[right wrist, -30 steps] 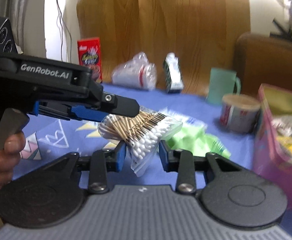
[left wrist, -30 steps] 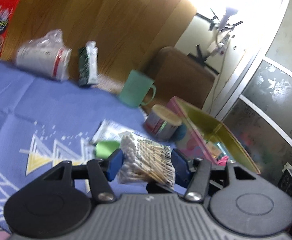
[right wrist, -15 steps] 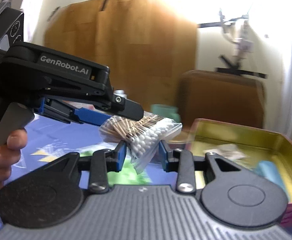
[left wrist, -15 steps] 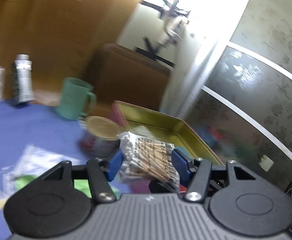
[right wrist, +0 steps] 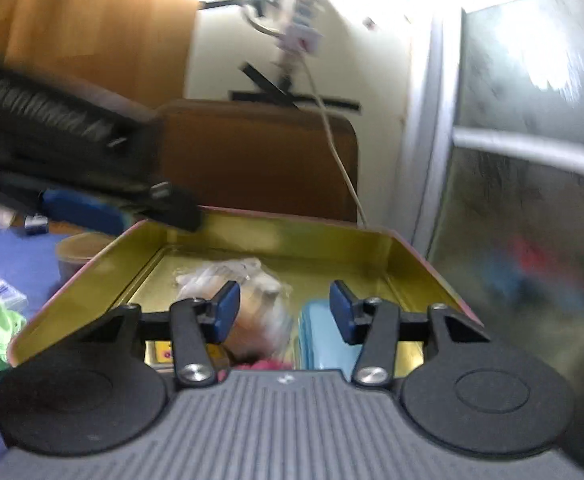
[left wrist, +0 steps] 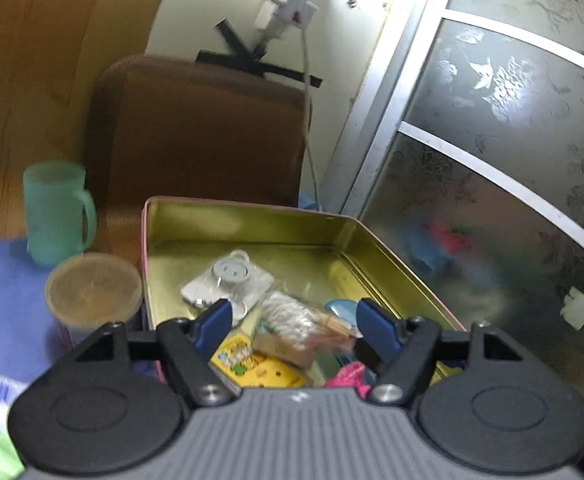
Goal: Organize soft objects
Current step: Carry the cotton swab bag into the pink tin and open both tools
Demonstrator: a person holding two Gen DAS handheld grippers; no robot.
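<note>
Item: bag of cotton swabs, clear plastic, lying in the gold tin on top of other packets.

Location: we place it just ahead of and below our left claw, between the blue pads but touching neither. Its long axis appears to run across the claw's gap, sticks pointing towards the right pad.

Claws: left jaws are opening, nothing gripped. Right claw likewise opening, with the blurred bag ahead of its left pad, loose.

Nearer hand: we judge both about equally near; either would lift clear by drawing back over the tin's near wall.

Other contents: white flat packet, yellow card, pale blue case, pink item.

Beside tin, on the tabletop: lidded can, green mug.

Hard to make out: bag outline in right view smeared; tin's near end hidden behind both claws.
</note>
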